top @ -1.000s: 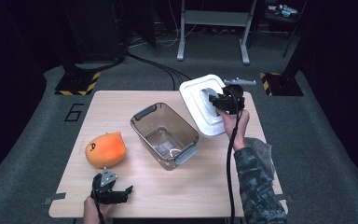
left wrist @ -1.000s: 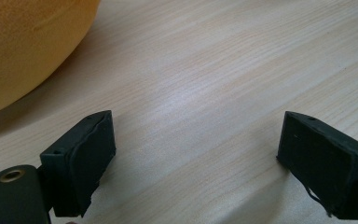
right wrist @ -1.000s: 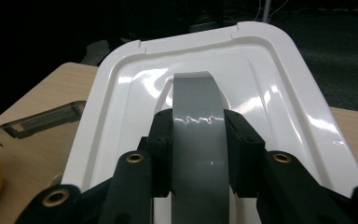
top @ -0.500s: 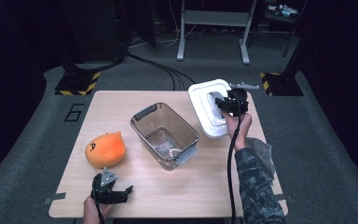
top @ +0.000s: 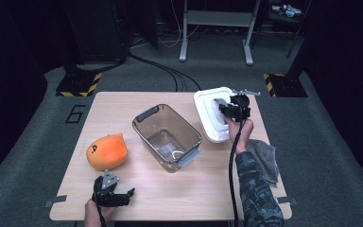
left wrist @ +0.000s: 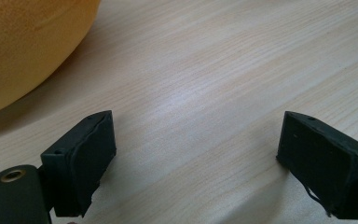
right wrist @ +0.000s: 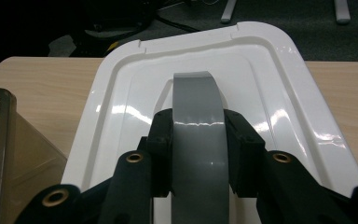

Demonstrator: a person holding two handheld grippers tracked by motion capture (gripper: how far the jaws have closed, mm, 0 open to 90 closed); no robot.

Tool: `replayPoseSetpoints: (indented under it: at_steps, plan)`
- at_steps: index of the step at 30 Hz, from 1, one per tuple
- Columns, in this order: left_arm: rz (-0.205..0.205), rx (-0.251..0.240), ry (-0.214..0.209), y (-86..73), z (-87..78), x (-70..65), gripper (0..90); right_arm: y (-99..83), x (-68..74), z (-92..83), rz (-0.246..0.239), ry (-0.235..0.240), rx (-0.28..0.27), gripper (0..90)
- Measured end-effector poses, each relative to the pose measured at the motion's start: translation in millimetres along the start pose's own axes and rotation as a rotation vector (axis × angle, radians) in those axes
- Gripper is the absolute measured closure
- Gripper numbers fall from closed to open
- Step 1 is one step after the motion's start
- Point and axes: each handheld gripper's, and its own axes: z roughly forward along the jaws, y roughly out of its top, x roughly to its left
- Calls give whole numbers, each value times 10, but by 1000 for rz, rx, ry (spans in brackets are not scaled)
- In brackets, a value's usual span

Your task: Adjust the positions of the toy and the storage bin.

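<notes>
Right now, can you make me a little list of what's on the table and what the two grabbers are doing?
table: light wood
white lid: far right side, grey handle on top
right gripper: shut on the grey handle
clear bin: middle, no lid on
orange plush toy: near left
left gripper: open, holding nothing, beside the toy
grey cloth: right edge

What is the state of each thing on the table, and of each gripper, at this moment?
white lid: off the bin, held by its grey handle.
clear bin: open, upright on the table.
orange plush toy: lying on the table, untouched.
grey cloth: crumpled at the table's right edge.
right gripper: shut on the handle.
left gripper: open, nothing between its jaws, beside the toy.
</notes>
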Motion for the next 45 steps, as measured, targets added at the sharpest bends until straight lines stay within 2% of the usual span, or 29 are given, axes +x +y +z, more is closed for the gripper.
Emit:
replayPoseSetpoints:
  at_steps: [8, 35, 45]
  plan:
    - [-2, 4, 0, 0, -5, -1, 109, -105, -6, 111, 17, -13, 17, 658]
    - [-4, -3, 3, -5, -3, -3, 110, -505, -188, 504, 70, -72, 110, 658]
    - [-6, -3, 3, -6, -3, -5, 110, -617, -209, 625, 92, -87, 134, 658]
